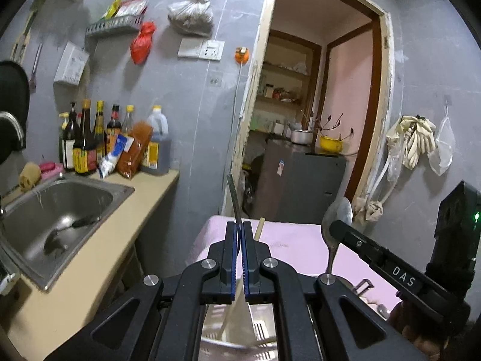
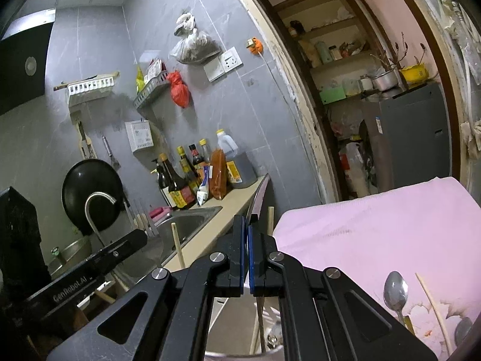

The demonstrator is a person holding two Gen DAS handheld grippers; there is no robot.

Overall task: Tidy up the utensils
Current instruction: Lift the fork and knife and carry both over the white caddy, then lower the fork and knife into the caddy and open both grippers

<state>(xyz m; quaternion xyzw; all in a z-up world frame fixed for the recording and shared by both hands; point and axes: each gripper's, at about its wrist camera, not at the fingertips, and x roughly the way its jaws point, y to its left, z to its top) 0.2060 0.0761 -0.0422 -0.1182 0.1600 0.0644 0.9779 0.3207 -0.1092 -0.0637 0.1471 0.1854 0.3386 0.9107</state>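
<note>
Pink cloth (image 2: 375,228); red bag (image 1: 143,42); blue-edged black tongs (image 1: 239,234).

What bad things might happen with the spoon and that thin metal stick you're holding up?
1. The left gripper pinches the thin metal stick by a narrow part, so it might slip and fall.
2. The right gripper holds the spoon close by; the two could knock together.
3. A dropped piece might miss the pink cloth and land on the floor.

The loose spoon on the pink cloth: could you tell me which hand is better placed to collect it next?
Probably right: the loose spoon lies near the right gripper; the left view misses it. Both grippers are shut on utensils, though.
</note>
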